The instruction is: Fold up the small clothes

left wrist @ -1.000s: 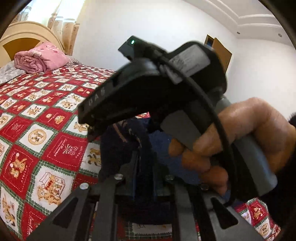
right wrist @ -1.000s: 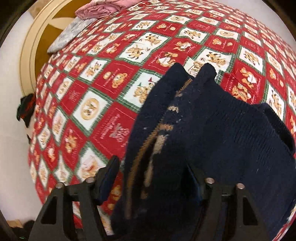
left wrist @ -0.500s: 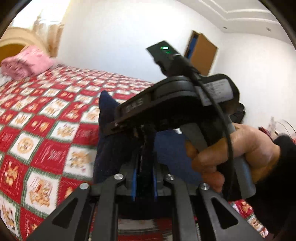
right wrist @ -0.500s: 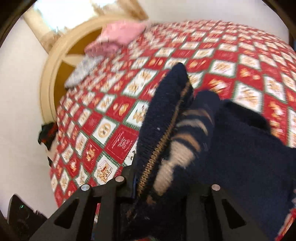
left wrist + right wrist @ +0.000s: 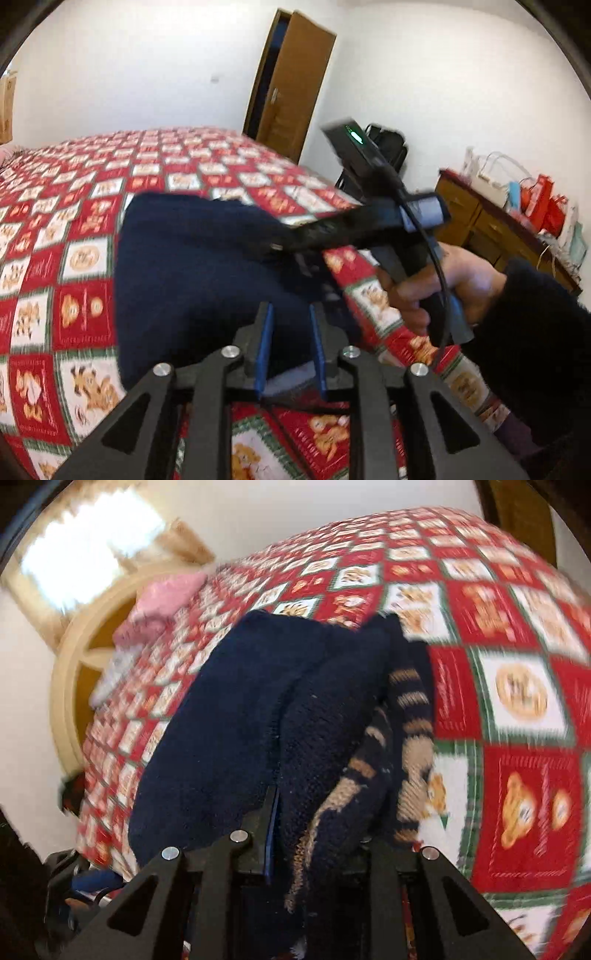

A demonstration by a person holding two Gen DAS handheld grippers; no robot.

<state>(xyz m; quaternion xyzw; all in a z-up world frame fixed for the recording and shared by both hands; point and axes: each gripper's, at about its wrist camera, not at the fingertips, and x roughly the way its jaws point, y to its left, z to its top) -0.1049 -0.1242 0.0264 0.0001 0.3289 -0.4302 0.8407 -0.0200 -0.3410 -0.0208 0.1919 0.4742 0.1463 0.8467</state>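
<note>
The navy knitted sweater [image 5: 236, 716] lies bunched on the red patchwork bedspread [image 5: 517, 686], in folds. Tan-and-navy striped trim [image 5: 410, 709] hangs along its right side in the right wrist view. Blur keeps the garment's outline and the number of layers from being read.

The right gripper [image 5: 317, 812] is clamped on a thick fold of the sweater. Knit fills the narrow gap between the jaws. Its far finger is buried under the fabric, and only the blue edge of the near pad [image 5: 272, 812] shows. In the left wrist view the right gripper body [image 5: 369, 218] reaches onto the sweater's right edge, with the person's hand [image 5: 436, 288] and dark sleeve [image 5: 535, 332] behind it. Its fingertips are lost against the dark cloth there.

The left gripper [image 5: 290, 343] hovers over the sweater's near edge. Its jaws are opening, the blue pads [image 5: 264, 350] stand narrowly apart, and navy cloth shows through the gap. No pad visibly presses on the fabric.

Beyond the sweater on the bedspread, toward the cream headboard [image 5: 70, 672], a pink folded item [image 5: 162, 602] is too smeared to identify. Off the bedspread's far corner stand a brown door [image 5: 291, 88] and a wooden sideboard [image 5: 480, 221] carrying bags that are too small to make out.
</note>
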